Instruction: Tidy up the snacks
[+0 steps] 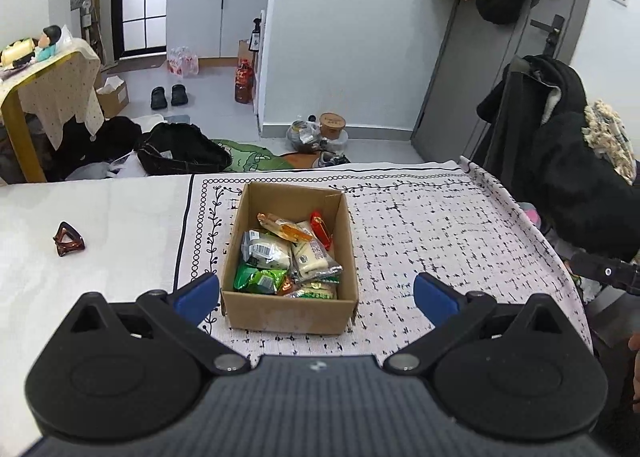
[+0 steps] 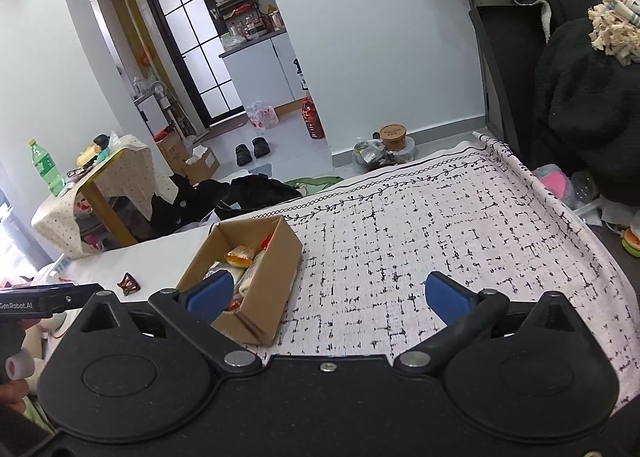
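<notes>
Left gripper (image 1: 316,295) spread wide, empty; right gripper (image 2: 327,295) likewise. Cardboard box (image 1: 290,311) of snack packets (image 1: 280,253) on patterned cloth (image 1: 440,225). Hair claw (image 1: 68,244), probably, on bare white surface (image 1: 100,217). Beyond: cluttered floor, grey door (image 1: 480,69).

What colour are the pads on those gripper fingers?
Blue pads on black fingers, clearest in the left wrist view.

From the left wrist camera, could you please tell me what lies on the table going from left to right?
Hair clip → bare white tabletop → edge of the patterned cloth → cardboard box of snacks → open stretch of cloth.
</notes>
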{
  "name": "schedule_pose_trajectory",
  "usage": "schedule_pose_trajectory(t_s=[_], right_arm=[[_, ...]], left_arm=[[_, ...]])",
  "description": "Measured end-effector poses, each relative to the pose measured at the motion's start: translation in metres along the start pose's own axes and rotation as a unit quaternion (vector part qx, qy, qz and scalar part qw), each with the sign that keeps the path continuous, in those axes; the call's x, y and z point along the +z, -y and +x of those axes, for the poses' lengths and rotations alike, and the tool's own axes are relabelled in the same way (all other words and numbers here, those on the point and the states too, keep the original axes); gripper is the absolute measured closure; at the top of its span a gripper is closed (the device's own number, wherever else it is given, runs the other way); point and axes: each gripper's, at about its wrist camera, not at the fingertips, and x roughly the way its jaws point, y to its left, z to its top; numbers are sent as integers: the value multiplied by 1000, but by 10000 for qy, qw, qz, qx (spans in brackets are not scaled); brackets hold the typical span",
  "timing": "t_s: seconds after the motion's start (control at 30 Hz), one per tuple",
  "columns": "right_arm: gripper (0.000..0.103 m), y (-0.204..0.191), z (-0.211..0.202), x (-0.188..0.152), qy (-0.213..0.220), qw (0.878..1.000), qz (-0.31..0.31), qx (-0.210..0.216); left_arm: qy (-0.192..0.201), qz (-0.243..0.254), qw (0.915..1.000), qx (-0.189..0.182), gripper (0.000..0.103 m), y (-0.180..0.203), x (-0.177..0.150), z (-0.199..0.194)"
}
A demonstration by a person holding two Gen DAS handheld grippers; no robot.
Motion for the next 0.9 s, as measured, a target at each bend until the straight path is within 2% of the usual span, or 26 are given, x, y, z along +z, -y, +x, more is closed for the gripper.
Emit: schedule_pose_trajectory(t_s=[0.23, 0.7, 0.9], right_arm=[[0, -2, -24, -8, 42, 9999, -86, 84], [0, -5, -60, -21, 116, 9996, -205, 183], [0, -4, -69, -25, 83, 9994, -258, 209]], left_arm=[[85, 87, 9998, -141, 0, 7, -17, -24], [204, 186, 9995, -148, 0, 24, -41, -57], [181, 61, 9998, -105, 0, 27, -47, -63]])
